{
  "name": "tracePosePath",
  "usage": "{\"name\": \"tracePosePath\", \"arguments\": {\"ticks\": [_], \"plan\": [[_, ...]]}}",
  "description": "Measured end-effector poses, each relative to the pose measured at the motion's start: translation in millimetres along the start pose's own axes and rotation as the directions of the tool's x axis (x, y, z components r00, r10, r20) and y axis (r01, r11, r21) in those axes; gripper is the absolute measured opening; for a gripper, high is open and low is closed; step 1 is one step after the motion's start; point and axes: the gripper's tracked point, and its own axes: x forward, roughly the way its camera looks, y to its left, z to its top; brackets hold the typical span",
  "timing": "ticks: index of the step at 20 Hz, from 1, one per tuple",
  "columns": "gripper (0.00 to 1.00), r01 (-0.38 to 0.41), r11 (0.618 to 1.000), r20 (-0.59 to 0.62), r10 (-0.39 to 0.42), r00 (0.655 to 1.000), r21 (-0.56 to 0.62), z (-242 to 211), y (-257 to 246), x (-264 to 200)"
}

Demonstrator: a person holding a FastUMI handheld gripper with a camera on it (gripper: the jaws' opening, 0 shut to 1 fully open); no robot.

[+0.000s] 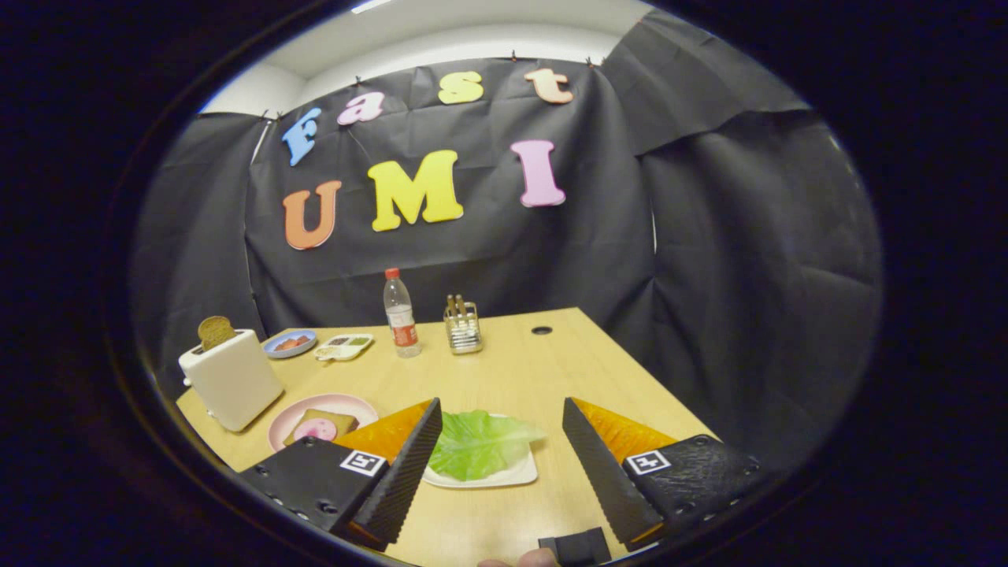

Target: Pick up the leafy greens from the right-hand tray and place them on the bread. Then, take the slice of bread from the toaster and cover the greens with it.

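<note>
Black cloth hangs behind a light wooden table [504,370], which carries everything. The gripper [502,413] hangs over the near edge of the table with its two fingers [409,465] spread wide apart, pinching nothing. Between the fingers, just ahead of them, sits a white square tray [504,472], and on it lies the leafy greens [476,442], one flat green lettuce leaf. The leaf's long way runs across the tray, from side to side, and its thinner end points toward the right finger; the left finger hides a bit of its other end. Just beside the left finger is a pink plate [315,409] holding a slice of bread [327,421] with a round pink piece of meat [319,430] on top. Near the left edge of the table stands a white toaster [232,378], upright, with a brown slice of toast [215,331] sticking up out of its slot. Toward the far edge sit a small blue dish [290,343] with something red in it, a small tray with little parts [344,346], a clear water bottle [400,313] with a red cap, and a wire holder [462,324] with sticks in it. A round hole [541,330] shows in the table near its far right corner.
</note>
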Motion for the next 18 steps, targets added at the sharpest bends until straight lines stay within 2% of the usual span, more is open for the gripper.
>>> {"name": "tracePosePath", "arguments": {"ticks": [5,9,12,14,15,18], "plan": [[0.96,-0.007,0.969,-0.228,0.066,0.971,0.249,-29.4,-8.6,54.4],[0.96,0.051,0.943,-0.308,0.056,0.950,0.328,-48.1,-20.2,84.6],[0.95,0.086,0.908,-0.360,0.074,0.930,0.410,-58.9,-18.2,101.5],[0.88,0.100,0.884,-0.383,0.094,0.919,0.456,-66.8,-16.8,105.9],[0.88,0.108,0.880,-0.390,0.093,0.916,0.462,-70.9,-17.5,108.7],[0.72,0.117,0.873,-0.385,0.086,0.919,0.474,-72.1,-22.6,123.1]]}}
